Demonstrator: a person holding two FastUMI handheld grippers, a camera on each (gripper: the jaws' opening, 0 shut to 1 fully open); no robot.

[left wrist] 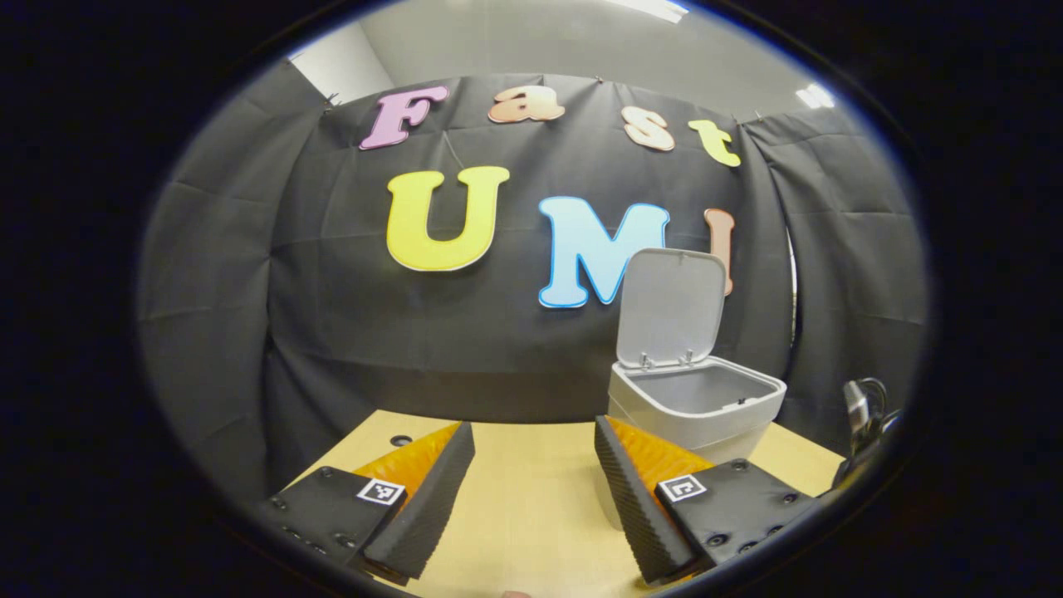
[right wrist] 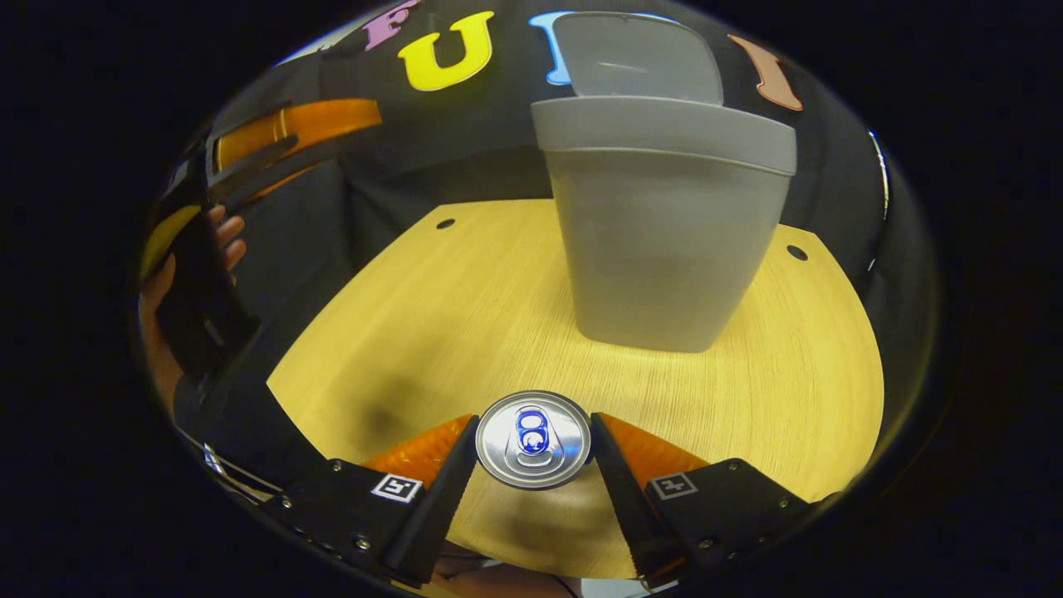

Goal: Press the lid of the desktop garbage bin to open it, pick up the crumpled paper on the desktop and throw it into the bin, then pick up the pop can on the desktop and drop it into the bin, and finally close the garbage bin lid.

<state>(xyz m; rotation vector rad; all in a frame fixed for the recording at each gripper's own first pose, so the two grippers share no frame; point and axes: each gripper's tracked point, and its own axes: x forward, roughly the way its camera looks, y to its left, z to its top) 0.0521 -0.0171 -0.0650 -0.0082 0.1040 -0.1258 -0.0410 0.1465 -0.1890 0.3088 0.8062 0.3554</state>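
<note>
On the wooden desktop [right wrist: 399,332] the pop can [right wrist: 532,438] stands upright, seen from above in the right gripper view, its silver top and pull tab facing the camera; no brand or writing on it can be read from this angle. The right gripper [right wrist: 532,465] has its two fingers closed in on the can's sides, one on each flank, touching it just below the rim. Each finger mount carries a small square black-and-white marker, and these bear a pattern, not words.

Beyond the can, well apart from it, the garbage bin [right wrist: 664,249] sits on the desktop with its lid [right wrist: 635,58] tipped up and back. At the left edge of the same view a hand [right wrist: 220,241] holds the other gripper above the desk's edge.

From the left gripper view, the left gripper [left wrist: 531,490] hangs over the desktop [left wrist: 531,515] with its fingers spread wide and nothing between them. The bin [left wrist: 693,407] stands ahead and to the right, partly behind the right-hand finger, its lid [left wrist: 668,307] upright on its hinges and the rim open; what lies inside cannot be seen. The crumpled paper cannot be made out. A dark cable [left wrist: 864,407] shows at the far right edge.
</note>
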